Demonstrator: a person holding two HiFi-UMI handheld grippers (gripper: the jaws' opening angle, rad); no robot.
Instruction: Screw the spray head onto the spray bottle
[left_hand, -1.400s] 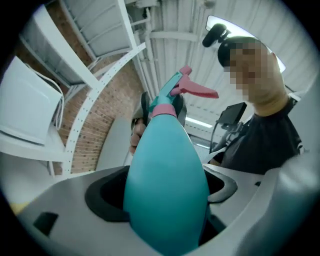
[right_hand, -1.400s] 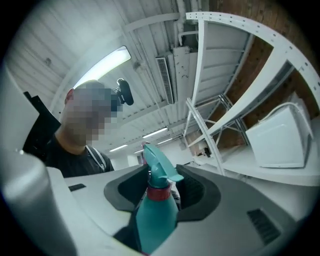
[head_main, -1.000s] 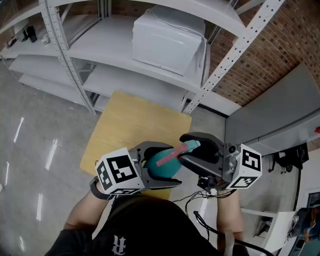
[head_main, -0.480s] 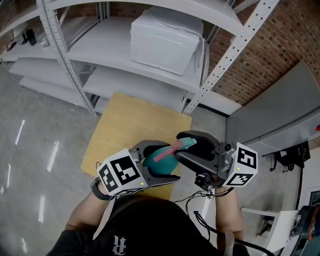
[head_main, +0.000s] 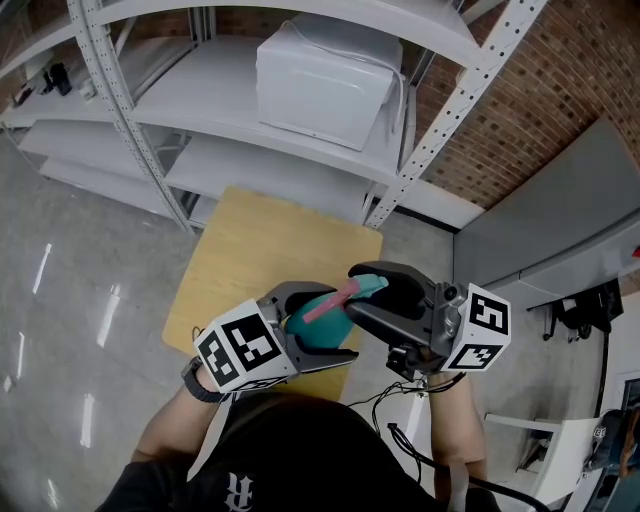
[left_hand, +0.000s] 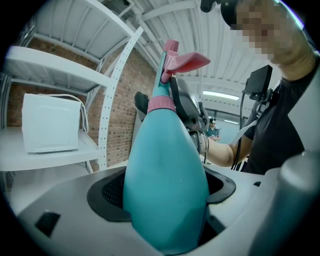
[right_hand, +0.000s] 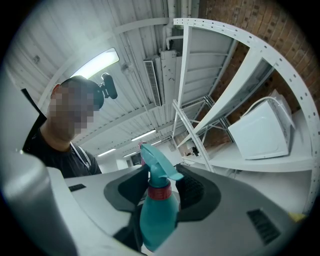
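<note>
Spray bottle (left_hand: 165, 180) is our fixed mark, and we place everything else from it. Beyond it and higher in the head view stands the pale metal shelving (head_main: 300, 165), the largest thing we see, with a brick wall (head_main: 560, 90) off to the bottle's right. On a shelf straight beyond the bottle rests a white box (head_main: 320, 75). Directly beneath the bottle lies the wooden table (head_main: 255, 255); the bottle is held up clear of its top, over the near edge. The left gripper (head_main: 325, 325) comes at the bottle from the left, and in the left gripper view we see its two jaws pressed against the wide teal belly, one on each side, carrying it. The right gripper (head_main: 352, 292) comes from the bottle's right and sits at its upper end. In the right gripper view its dark pads (right_hand: 192, 192) are closed in on the neck and pinch the spray head (right_hand: 157, 167) at its base. That teal head sits on the bottle's top. Its pink collar (right_hand: 160, 192) meets the neck, and its pink trigger (left_hand: 186, 61) juts out to one side.
</note>
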